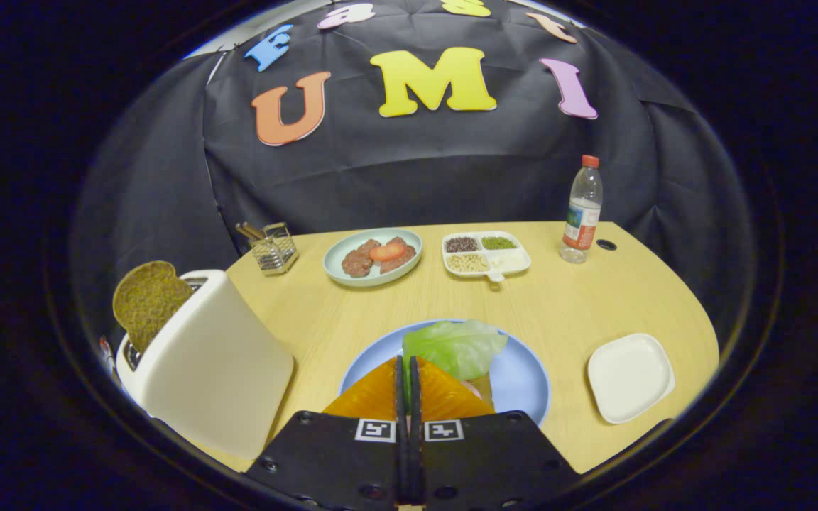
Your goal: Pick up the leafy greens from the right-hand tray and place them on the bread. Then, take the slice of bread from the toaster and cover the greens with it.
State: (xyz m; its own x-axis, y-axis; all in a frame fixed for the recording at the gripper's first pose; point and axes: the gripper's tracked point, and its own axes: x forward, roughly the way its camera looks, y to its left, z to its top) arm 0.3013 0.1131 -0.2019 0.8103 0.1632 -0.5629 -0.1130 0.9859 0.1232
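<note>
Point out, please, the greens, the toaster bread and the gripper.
Greens point(455, 348): gripper view, middle of the leaf, just beyond the fingers.
Toaster bread point(148, 299): gripper view, face of the slice.
Gripper point(407, 363): gripper view, between the fingertips, fingers closed on the leaf's edge.

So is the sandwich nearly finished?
About halfway. The lettuce leaf already lies on the blue plate, and the white tray it came from is bare. The gripper is shut just above the plate, fingers together, holding nothing. The bread slice still stands in the toaster, waiting to go on top.
</note>
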